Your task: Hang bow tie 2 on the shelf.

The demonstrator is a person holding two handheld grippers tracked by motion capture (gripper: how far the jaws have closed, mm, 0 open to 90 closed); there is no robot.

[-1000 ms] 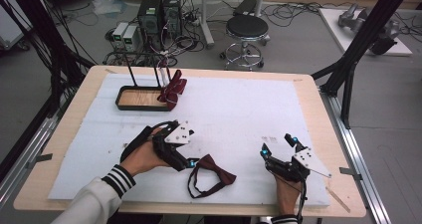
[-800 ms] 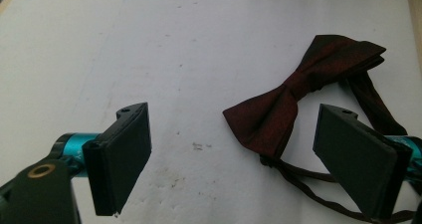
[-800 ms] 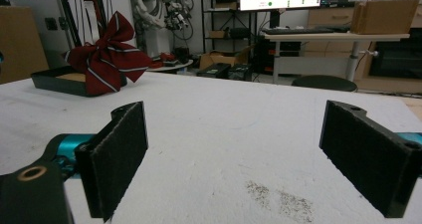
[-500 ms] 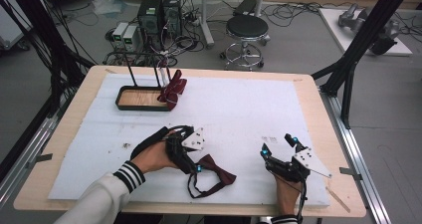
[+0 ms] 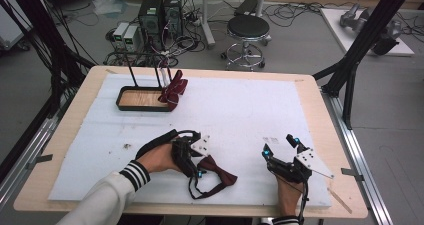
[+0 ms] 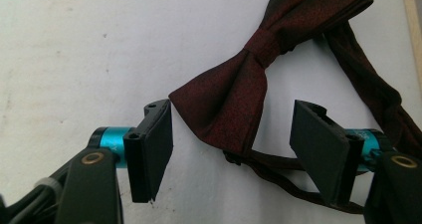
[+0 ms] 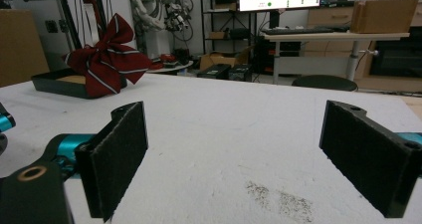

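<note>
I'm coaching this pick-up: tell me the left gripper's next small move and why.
Probably lower slightly and finish closing. The left gripper has just been closing its jaws, with one wing of the dark red bow tie between them, but the pads do not touch the cloth yet, and the tie lies flat on the white sheet.

Bow tie (image 5: pixel 215 169) lies between both tools, seemingly nearer the left.

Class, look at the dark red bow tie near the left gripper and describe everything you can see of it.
The bow tie is dark red, woven-looking fabric, pinched by a centre knot band, with a matching neck strap looped beside it. It lies flat on the white sheet near the table's front edge. One wing sits between the left gripper pads, whose jaws have just been closing; neither pad presses it yet.
</note>
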